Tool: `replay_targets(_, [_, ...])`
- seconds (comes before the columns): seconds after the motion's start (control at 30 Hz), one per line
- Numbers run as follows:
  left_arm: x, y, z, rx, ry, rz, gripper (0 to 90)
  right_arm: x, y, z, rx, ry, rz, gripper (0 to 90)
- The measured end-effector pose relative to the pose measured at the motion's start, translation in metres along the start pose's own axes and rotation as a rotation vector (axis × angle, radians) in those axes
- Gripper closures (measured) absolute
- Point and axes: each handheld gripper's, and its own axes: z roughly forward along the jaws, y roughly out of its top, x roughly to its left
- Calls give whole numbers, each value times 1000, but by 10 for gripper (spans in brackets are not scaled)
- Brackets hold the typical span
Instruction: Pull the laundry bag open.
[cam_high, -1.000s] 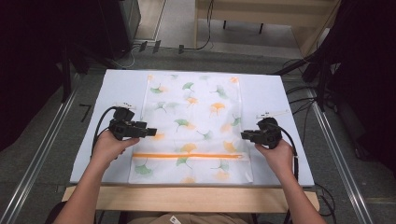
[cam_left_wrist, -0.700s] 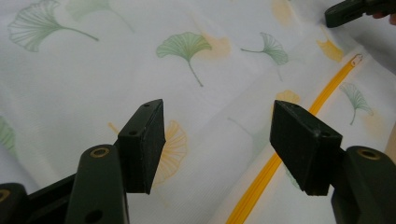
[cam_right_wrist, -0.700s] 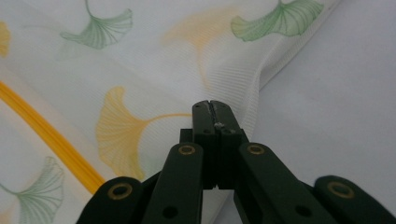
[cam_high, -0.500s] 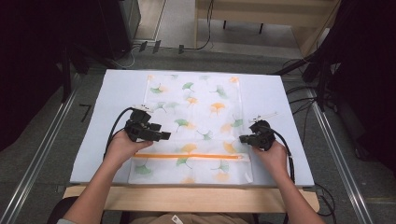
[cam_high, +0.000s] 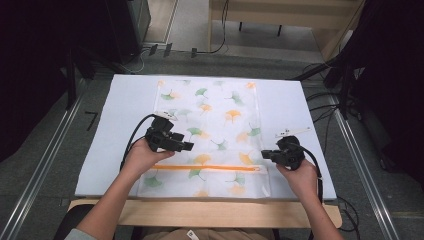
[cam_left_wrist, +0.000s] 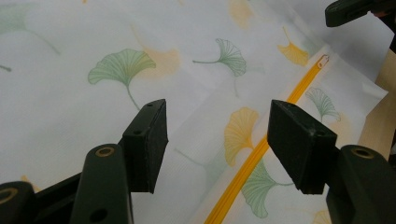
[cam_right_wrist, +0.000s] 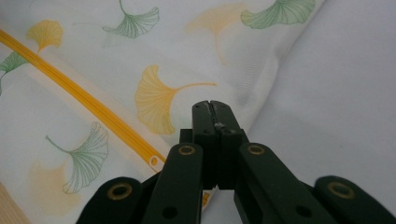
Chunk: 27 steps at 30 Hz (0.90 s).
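1. At the bottom of the high view, two forearms reach in over the pale wooden table edge (cam_high: 210, 212), each hand gripping a black two-jaw tool with a cable looping off behind it

2. Lower centre of the frame: a white fabric pillowcase (cam_high: 210, 130) printed with green and orange ginkgo leaves lies flat on a light grey mat (cam_high: 120, 125), its long axis running from the near edge toward the top of the frame

3. An orange zipper (cam_high: 210, 168) crosses the fabric near its lower end, running left to right, at right angles to that long axis; in the left gripper view its small metal pull (cam_left_wrist: 323, 59) sits at the end toward the upper right

4. The left gripper (cam_high: 186, 146), left of centre, hovers over the print just above the zipper line; its own view shows the blocky, matte jaws held wide apart with the fine-woven cloth and zipper between them

5. The right gripper (cam_high: 265, 154), at lower right by the cloth's right edge, has its jaws pressed together; whether they pinch cloth cannot be told

6. Beyond the mat, grey floor, metal rails and dark cables fill the top of the frame
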Motion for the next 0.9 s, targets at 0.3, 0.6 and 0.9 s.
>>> replay_targets(0.3, [-13, 7, 10, -2, -25, 45, 400, 6, -15, -16, -7, -26, 8, 900])
replay_targets(0.6, [-27, 10, 28, -8, -70, 80, 419, 7, -20, -2, 50, -10, 29, 900])
replay_targets(0.9, [-34, 12, 34, 3, -81, 93, 407, 6, -26, -5, 62, -24, 24, 890])
